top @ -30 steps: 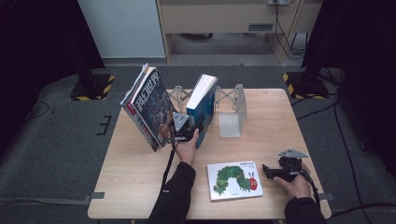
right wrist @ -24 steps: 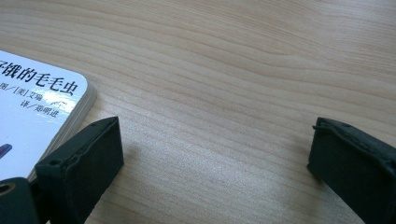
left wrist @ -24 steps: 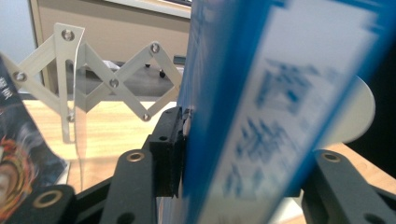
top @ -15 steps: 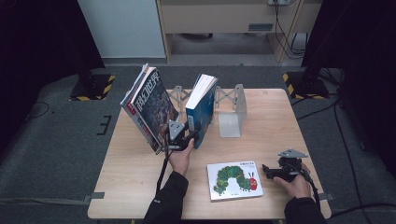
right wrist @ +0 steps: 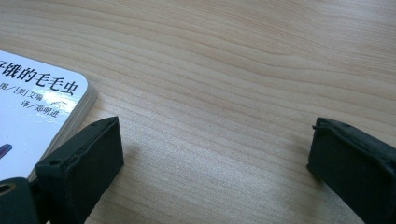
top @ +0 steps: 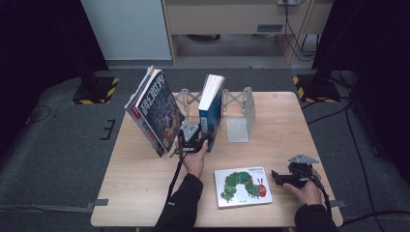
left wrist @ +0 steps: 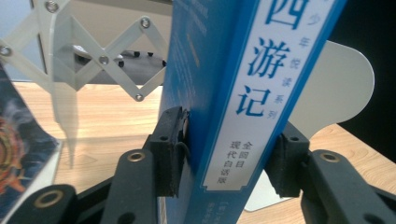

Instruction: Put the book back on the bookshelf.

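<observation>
Blue book (left wrist: pixel 233 93) upright, clamped by left gripper (top: pixel 196 140) jaws | right gripper (top: pixel 290 176) level on table (top: pixel 300 125), jaws wide

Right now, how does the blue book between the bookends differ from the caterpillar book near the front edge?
The blue book stands upright; the caterpillar book lies flat, cover up. The blue book is thick and tall; the caterpillar book is thinner and white. The left gripper clamps the blue book; the right gripper, jaws open, sits beside the caterpillar book. Both rest on the table.

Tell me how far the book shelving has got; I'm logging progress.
Done: two books lean at the rack's left end. In hand: the left tool clamps the upright blue book. Left: the caterpillar book lies flat, beside the open right tool.
</observation>
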Tool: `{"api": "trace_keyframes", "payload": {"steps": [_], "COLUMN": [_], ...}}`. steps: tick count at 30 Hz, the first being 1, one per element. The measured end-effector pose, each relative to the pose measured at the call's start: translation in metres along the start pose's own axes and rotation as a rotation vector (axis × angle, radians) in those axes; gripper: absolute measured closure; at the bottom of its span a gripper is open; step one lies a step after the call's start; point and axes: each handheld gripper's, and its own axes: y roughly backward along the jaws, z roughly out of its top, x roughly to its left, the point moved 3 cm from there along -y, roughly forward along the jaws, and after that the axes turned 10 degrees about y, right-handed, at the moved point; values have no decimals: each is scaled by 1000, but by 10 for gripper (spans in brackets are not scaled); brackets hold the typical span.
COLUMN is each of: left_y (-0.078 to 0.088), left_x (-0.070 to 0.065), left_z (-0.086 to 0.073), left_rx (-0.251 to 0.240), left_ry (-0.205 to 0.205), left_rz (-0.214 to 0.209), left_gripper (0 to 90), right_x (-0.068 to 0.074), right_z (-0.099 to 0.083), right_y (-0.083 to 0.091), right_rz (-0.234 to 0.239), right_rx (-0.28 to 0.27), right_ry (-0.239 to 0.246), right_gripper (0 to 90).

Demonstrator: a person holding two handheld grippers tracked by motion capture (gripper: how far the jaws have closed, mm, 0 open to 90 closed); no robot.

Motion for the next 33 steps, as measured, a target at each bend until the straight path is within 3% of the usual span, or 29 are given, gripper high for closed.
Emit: {"api": "trace_keyframes", "payload": {"steps": [7,14,20,33], "left_y": [-11,-2,-2,-16], "left_x": [-9,-6,-5,-21], "left_z": [-2,-7,-12,-13], "left_rx": [8,39,58,75], "left_ry": [-8,-10,-6,-25], "left_rz": [-16,-39,-33,-48], "left_gripper": [483,483,509,470], "right_x": [0,0,0,0], "right_z": [0,0,0,0], "right_y": [0,0,0,0], "right_rz": [1,2,2,3], "right_rx": [0,0,0,0], "right_ry": [1,1,2,1], "right_gripper": [35,34,34,34]}}
